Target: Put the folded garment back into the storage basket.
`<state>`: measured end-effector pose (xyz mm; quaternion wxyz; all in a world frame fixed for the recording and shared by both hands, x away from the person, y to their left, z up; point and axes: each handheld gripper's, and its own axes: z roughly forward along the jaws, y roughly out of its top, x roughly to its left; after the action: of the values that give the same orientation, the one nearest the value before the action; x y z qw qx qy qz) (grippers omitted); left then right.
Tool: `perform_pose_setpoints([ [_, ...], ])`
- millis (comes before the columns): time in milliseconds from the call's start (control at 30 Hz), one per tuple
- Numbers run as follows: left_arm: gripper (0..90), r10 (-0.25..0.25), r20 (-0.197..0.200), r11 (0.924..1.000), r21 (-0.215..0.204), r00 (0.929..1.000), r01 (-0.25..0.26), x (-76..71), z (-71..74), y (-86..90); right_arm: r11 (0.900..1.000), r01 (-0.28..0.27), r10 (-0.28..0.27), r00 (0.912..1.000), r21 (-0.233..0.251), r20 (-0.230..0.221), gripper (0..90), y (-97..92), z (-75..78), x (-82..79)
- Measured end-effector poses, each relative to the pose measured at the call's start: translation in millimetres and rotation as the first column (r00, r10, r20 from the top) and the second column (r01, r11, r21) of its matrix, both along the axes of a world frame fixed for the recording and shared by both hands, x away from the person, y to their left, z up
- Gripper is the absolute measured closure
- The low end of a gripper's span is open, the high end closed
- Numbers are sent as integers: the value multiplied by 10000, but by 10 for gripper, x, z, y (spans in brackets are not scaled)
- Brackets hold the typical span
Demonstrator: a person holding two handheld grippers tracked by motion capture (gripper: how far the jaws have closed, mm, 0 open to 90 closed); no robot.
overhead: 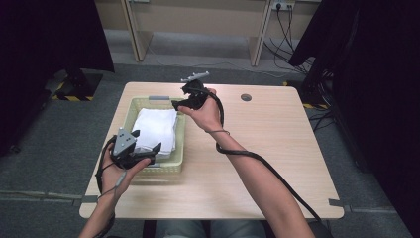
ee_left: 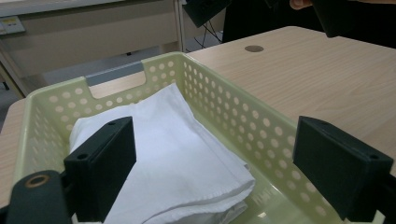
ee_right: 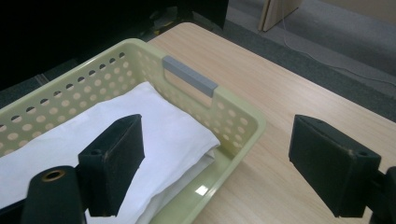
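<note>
Black jaws stand wide apart on both tools, with nothing between them. The right gripper (overhead: 179, 103) hangs over the far corner of the basket (overhead: 180, 144), held in the right hand (overhead: 205, 115) with its jaws aimed back toward the near-left; in its own view one jaw sits above the cloth and the other above bare table beyond the rim, so it straddles the basket's corner rather than the cloth itself. That placing looks like an approach to the far edge of the cloth, not yet a grasp. The left gripper (overhead: 153, 148) hovers at the near end of the basket, carried by the left hand (overhead: 119, 171), and its camera looks along the length of the basket.

Between them lies the folded white cloth (overhead: 156, 130), a neat stack resting flat inside the pale green perforated basket, which has a grey handle strip (ee_right: 190, 75) at its far end. One tool at each end suggests the cloth is meant to be taken by two edges at once. The basket sits on the left part of the wooden table (overhead: 267, 148).
</note>
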<state>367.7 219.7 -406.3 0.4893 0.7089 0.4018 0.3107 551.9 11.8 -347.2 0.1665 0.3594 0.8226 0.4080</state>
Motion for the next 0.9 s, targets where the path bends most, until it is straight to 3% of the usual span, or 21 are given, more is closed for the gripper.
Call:
perform_pose_setpoints([
  [900,128,-982,187,9952,-32,9950,983,82,24,-425,9981,608,-608,9981,87,-31,182,-345,-73,-18],
])
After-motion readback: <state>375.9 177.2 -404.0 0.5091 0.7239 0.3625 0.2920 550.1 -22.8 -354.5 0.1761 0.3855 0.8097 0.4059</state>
